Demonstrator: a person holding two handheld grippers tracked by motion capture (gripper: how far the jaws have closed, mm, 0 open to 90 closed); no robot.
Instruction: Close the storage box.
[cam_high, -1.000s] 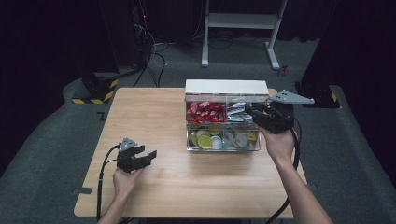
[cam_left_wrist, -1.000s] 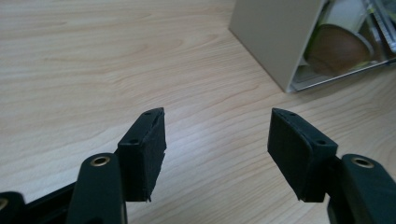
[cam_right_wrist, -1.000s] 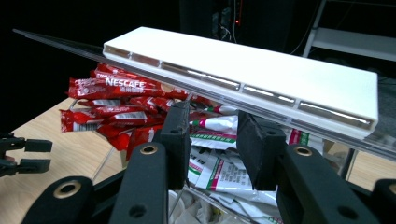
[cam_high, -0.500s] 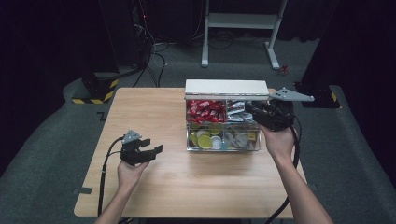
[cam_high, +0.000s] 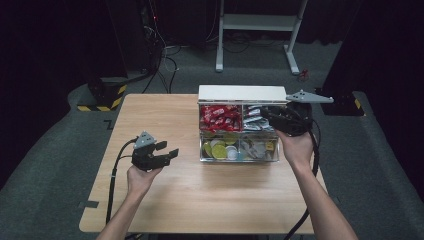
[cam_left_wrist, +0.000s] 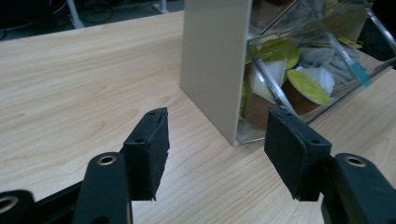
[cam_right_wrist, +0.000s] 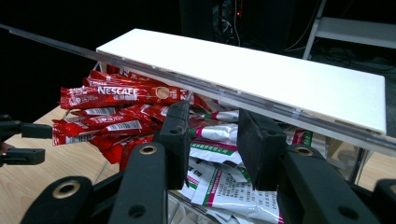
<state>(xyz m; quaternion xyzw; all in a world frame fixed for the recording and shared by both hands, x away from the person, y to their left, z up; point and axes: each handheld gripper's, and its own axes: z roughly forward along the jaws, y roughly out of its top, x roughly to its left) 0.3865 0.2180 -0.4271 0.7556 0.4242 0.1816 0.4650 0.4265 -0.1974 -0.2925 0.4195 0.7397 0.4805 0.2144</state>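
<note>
A clear compartment box (cam_high: 239, 159) with its white lid (cam_high: 242, 93) raised stands right of centre on the wooden table. It holds red sachets (cam_high: 220, 117) (cam_right_wrist: 112, 98), white and green sachets (cam_right_wrist: 219, 182) and yellow-lidded cups (cam_high: 217, 149) (cam_left_wrist: 308, 86). My right gripper (cam_high: 267, 114) (cam_right_wrist: 212, 126) reaches into the back right compartment under the lid, open just above the white and green sachets, with nothing pressed between its pads. My left gripper (cam_high: 167, 149) (cam_left_wrist: 215, 126) hovers open and empty left of the box, pointing at its side wall (cam_left_wrist: 212, 65). Its jaws have just closed a little.
Bare wood (cam_high: 200, 200) stretches left of the box and in front of it. Beyond the table's far edge lie dark floor, cables, a yellow and black striped block (cam_high: 107, 95) and a white stand (cam_high: 260, 25). Each gripper trails a cable off the near edge.
My left gripper has risen and shifted slightly toward the box. The right gripper has stayed in place at the back right compartment.
</note>
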